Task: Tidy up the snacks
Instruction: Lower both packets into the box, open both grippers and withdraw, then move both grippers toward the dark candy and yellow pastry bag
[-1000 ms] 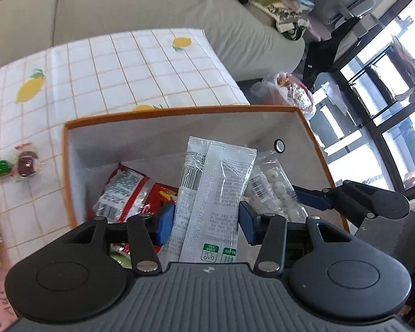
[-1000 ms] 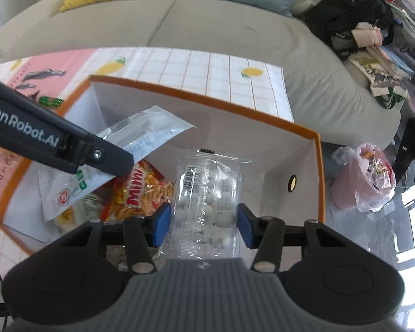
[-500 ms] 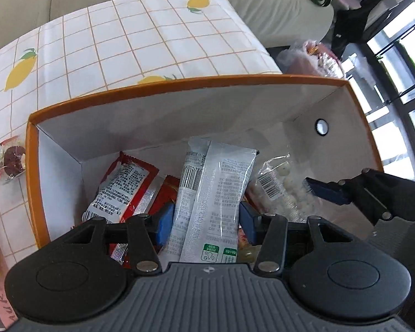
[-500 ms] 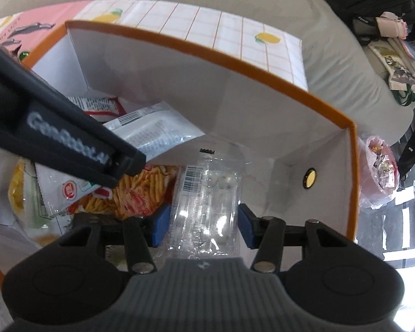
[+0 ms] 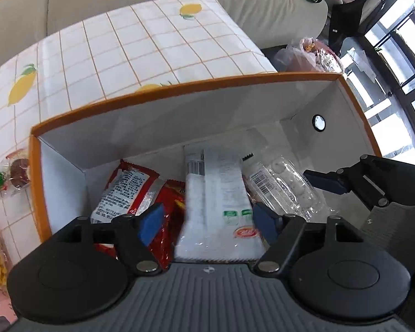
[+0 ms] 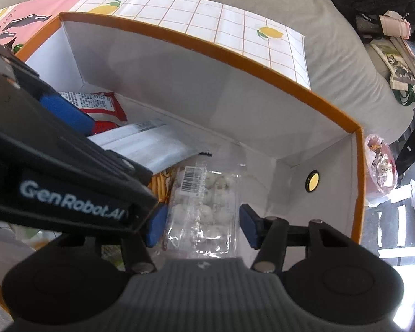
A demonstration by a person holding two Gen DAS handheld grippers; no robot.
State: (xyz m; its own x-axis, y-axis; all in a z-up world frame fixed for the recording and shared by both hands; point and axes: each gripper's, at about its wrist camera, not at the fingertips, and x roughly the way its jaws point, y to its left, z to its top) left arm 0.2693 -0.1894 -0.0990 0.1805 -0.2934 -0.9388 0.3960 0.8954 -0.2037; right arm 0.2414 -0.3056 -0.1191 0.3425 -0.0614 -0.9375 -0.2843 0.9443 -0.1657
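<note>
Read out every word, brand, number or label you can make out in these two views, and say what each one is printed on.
"GenRobot.AI": white lettering on the black body of the left gripper, seen from the right wrist.
Barcodes on the clear pack of white balls and the white snack pouch: digits too small to read.
Back-panel print on the red snack packet: too small to read.
Red oval logo and green marks on the white pouch: blurred.

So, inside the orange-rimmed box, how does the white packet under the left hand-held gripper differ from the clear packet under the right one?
The white packet is opaque, long and flat, with green marks and a red logo near its lower end; the clear packet is see-through, showing round white pieces inside. The white packet lies nearer the red packets; the clear packet lies nearer the box wall with the round eyelet. Both carry a barcode at the far end and lie in the box.
</note>
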